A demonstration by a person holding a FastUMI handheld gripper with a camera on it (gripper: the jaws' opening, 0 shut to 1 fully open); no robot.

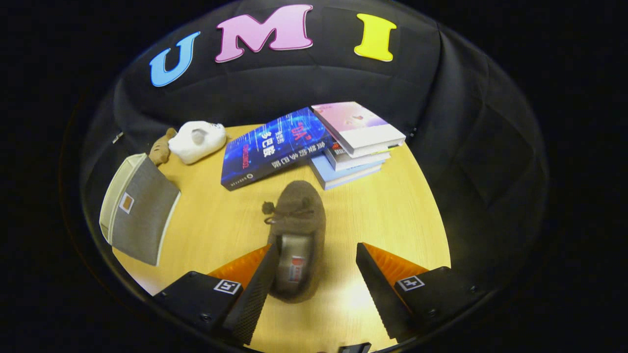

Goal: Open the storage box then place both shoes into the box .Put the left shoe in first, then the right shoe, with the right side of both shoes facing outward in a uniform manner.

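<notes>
Our tool (316, 274) gapes wide around one shoe (298, 235) on the tabletop (392, 211); box (140, 211), left of shoe, awaits both shoes.

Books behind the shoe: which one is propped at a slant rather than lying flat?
The dark blue book. Its right edge leans up against the stack of books, whose three lie flat, a pink-covered one on top. Gripper open, fingers astride the brown shoe.

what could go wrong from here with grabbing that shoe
The open gripper is off-centre: the brown shoe sits against the left finger with a wide gap to the right one, so closing may push or twist it rather than pinch it. The grey storage box appears shut, so carrying the shoe over now could stall.
</notes>
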